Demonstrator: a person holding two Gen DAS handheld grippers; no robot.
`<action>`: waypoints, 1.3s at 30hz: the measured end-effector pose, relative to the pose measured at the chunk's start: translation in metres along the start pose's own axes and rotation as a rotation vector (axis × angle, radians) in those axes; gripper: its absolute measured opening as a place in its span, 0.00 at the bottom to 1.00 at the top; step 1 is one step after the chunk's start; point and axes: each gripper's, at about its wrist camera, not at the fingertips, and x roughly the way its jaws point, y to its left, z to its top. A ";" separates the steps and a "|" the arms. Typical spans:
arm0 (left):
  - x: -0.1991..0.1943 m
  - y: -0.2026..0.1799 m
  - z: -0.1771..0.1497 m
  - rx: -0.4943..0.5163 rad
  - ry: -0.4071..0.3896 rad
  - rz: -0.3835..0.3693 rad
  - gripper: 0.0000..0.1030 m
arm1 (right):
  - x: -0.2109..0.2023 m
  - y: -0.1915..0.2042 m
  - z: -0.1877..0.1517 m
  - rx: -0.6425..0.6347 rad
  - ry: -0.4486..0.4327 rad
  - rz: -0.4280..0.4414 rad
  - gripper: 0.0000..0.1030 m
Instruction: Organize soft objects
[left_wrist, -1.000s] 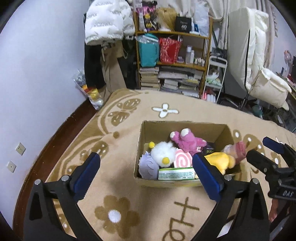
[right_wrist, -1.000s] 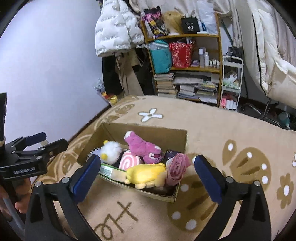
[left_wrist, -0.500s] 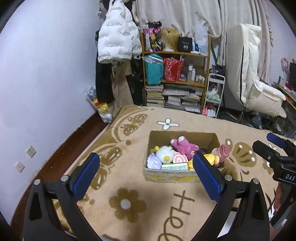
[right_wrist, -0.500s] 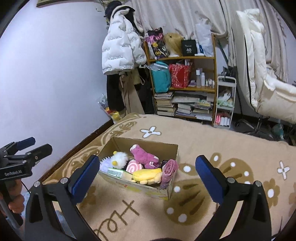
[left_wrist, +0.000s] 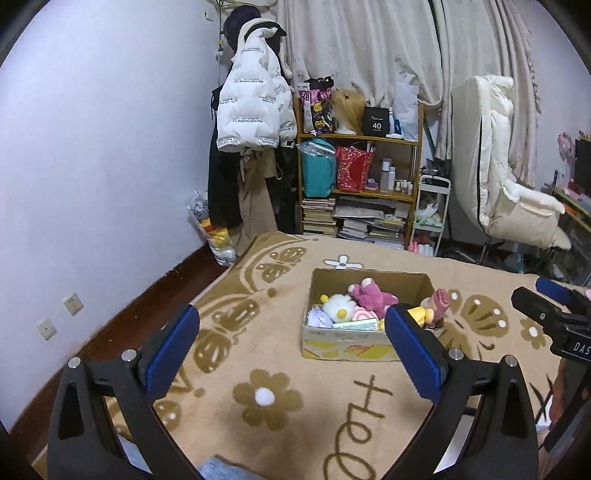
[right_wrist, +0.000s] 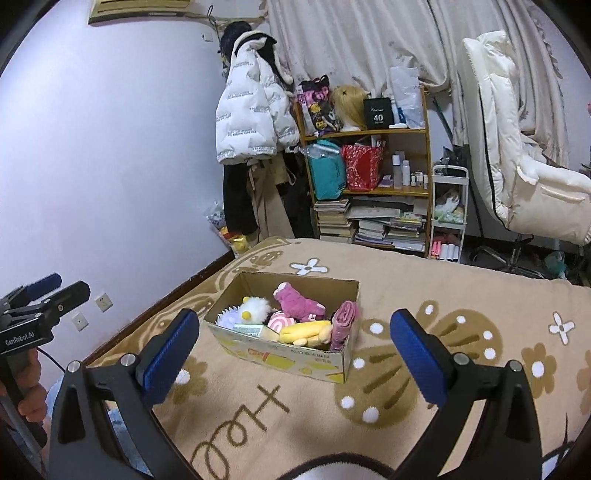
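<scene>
We hold both tools high and well back from the cardboard box (left_wrist: 347, 343), which sits on the tan flowered blanket (left_wrist: 266, 398) in the middle of the left view and a little left of centre in the right view. The left gripper (left_wrist: 291, 349) has its jaws spread wide and holds nothing; the right gripper (right_wrist: 291, 349) is just as wide apart and just as empty. The soft things are all in the box: a white fluffy chick (right_wrist: 255, 309) and a pale purple spiky toy (right_wrist: 227, 318) toward its left end, a pink plush bear (right_wrist: 297, 302) across the middle, a pink swirl roll (right_wrist: 277, 322), a yellow plush (right_wrist: 306, 330) near the front wall, and a rolled pink cloth (right_wrist: 343, 323) standing against the right wall and poking above the rim. We see no toy loose on the blanket, so the sorting looks close to finished. The risks from here are small but real. The rolled cloth leans on the rim and could tip out if we bump the light box. The yellow plush lies near the front edge and could snag on a pad in a careless pass. Coming down with both tools together, we might knock one against the other.
</scene>
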 end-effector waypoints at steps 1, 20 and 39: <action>0.001 0.000 -0.003 -0.001 -0.004 -0.005 0.97 | 0.000 -0.001 -0.002 0.005 -0.005 -0.002 1.00; 0.033 -0.026 -0.026 0.132 0.029 0.003 0.97 | 0.021 -0.015 -0.044 0.018 0.016 -0.031 1.00; 0.041 -0.040 -0.032 0.179 0.035 0.007 0.97 | 0.019 -0.020 -0.057 0.043 0.011 -0.036 1.00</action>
